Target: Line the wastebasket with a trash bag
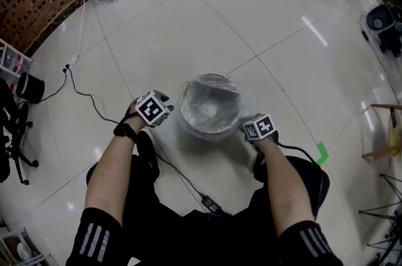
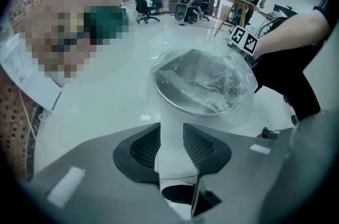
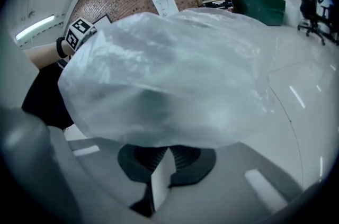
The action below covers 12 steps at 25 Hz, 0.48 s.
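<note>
Clenched tight, the right gripper [image 3: 165, 153] pinches the clear trash bag [image 3: 169, 74], whose film balloons straight off its tips. The left gripper [image 2: 172, 135] stands released, jaws apart with only pale floor showing between them, just short of the wastebasket [image 2: 170, 97]. Seen from the head view, the wastebasket sits on the white tiled floor [image 1: 264, 19] with the bag draped over its rim. The left gripper is at its nine o'clock, the right at its four o'clock. A black cable [image 1: 182, 177] trails off at seven o'clock.
</note>
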Motion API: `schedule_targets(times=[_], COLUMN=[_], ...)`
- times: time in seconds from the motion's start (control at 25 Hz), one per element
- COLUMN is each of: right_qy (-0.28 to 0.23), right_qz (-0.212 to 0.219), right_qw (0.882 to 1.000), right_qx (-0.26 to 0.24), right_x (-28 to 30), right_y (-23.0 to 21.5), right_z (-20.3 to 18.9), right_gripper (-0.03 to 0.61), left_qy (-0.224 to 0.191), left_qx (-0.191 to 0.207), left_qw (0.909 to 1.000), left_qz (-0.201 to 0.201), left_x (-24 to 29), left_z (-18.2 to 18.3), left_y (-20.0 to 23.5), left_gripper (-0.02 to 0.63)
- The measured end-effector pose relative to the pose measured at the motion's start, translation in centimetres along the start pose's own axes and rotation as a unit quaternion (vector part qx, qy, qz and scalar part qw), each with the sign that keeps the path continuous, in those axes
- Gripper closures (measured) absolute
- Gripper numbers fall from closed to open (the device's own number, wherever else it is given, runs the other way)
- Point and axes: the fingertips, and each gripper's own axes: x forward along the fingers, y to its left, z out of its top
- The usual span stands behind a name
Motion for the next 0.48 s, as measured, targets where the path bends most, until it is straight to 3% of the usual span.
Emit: schedule_targets(times=[0.16, 0.28, 0.36, 0.48], right_qy=[-0.001, 0.002, 0.003, -0.001], right_qz=[-0.003, -0.005, -0.004, -0.005], right_qw=[1.0, 1.0, 1.0, 1.0], right_qx=[0.007, 0.005, 0.004, 0.004], right_x=[0.2, 0.4, 0.4, 0.3], right_y=[-0.4, -0.4, -0.4, -0.4], right_z=[-0.1, 0.1, 0.1, 0.0], right_gripper=[0.571, 0.571, 0.571, 0.571], left_qy=[-0.011, -0.052, -0.069, -0.055], left_qx=[-0.06, -0.118, -0.125, -0.105], left_qw=[0.9967, 0.9884, 0.9867, 0.9899], left_qz=[-0.053, -0.08, -0.079, -0.078], left_x=[2.3, 1.6, 0.9, 1.4], left_z=[-1.4, 0.0, 1.0, 1.0], left_y=[-0.4, 0.3, 0.8, 0.4], left_gripper=[0.486, 0.486, 0.486, 0.483])
